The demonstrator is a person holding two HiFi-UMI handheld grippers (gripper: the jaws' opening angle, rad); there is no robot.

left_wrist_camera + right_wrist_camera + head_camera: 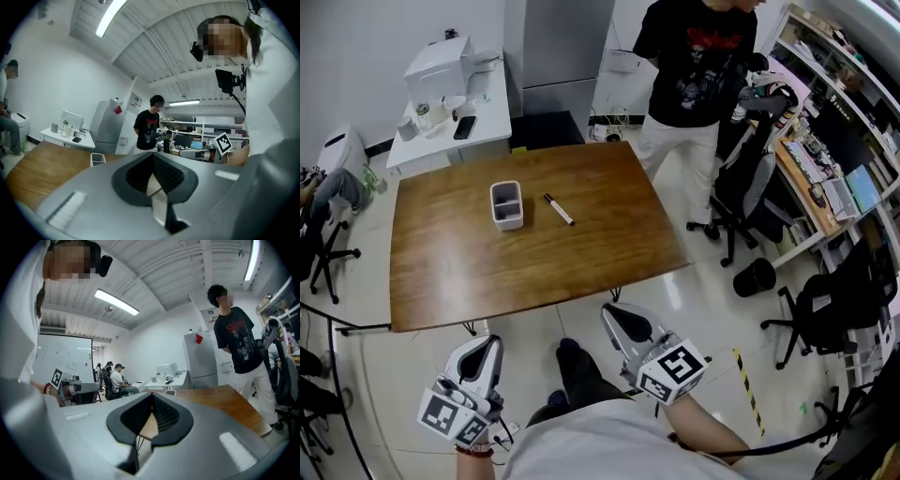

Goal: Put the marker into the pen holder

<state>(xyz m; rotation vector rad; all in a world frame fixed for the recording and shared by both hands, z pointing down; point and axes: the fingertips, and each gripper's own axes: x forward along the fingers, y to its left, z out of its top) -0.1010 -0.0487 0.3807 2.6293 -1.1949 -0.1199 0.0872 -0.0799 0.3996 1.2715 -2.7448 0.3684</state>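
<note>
- The right gripper point(623, 322) is clenched on nothing. Its jaws meet at the tips, and only floor and the table's edge show past them. It hangs off the near edge of the table point(487, 272), short of the work.
- The left gripper point(481, 352) is likewise closed and empty, low at the person's left and also off the table's near side.
- The marker point(559, 209) lies flat on the wood in the table's far half. It is just right of the pen holder point(506, 204) and not touching it.
- The pen holder stands upright with its mouth open to the top.
- As I judge it, the step in hand is the approach, before any pick.
- Next, one gripper must open its jaws, reach across the table and close across the marker's barrel. The right looks the likelier, being on the marker's side. It must then lift the marker, tip it upright and lower it into the holder.
- A person in a black T-shirt point(694, 66) stands beyond the far right corner, well apart from the marker.
</note>
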